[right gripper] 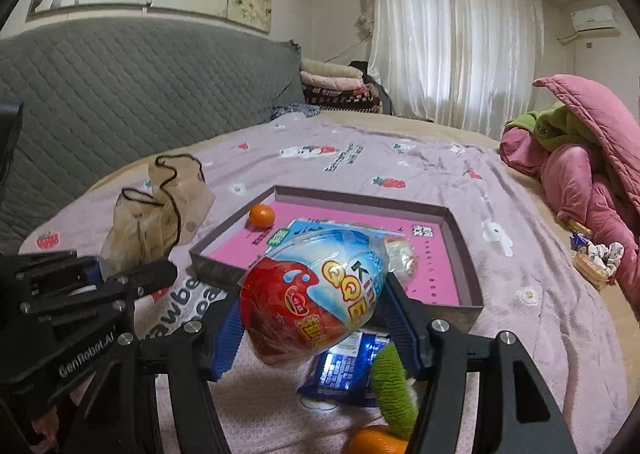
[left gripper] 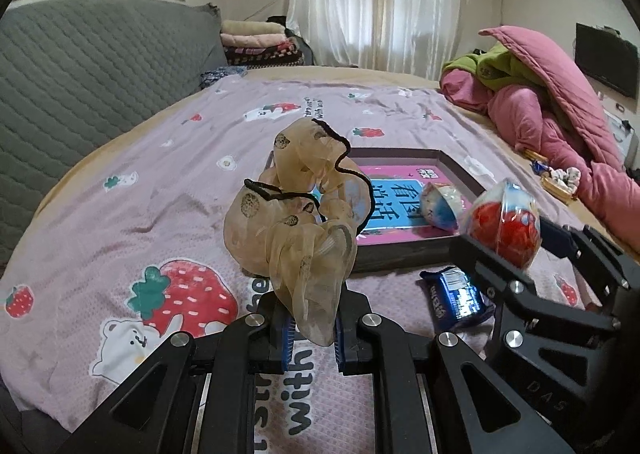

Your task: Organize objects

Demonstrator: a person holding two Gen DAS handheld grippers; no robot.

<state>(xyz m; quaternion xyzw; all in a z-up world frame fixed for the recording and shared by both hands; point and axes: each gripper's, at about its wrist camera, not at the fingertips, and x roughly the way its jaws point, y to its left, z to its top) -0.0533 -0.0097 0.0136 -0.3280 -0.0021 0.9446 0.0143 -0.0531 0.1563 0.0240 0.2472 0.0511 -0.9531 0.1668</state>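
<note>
My left gripper (left gripper: 312,330) is shut on a sheer beige scrunchie (left gripper: 296,205) with black edging, which stands up above the strawberry-print bedsheet (left gripper: 120,193). My right gripper (right gripper: 316,314) is shut on a red and white egg-shaped toy pack (right gripper: 316,294), held in the air in front of a shallow grey tray (right gripper: 460,246) with a pink floor. The tray holds a small orange (right gripper: 262,215) and a second egg pack (right gripper: 400,258). In the left wrist view the egg pack (left gripper: 504,221) and the right gripper (left gripper: 516,246) are at the right, near the tray (left gripper: 400,254).
A blue snack packet (right gripper: 348,366), a green fuzzy item (right gripper: 394,394) and another orange (right gripper: 376,442) lie on the sheet below my right gripper. A pink quilt (right gripper: 580,181) is heaped at the right with a small basket (right gripper: 592,258) beside it. The grey headboard (right gripper: 120,93) runs along the left.
</note>
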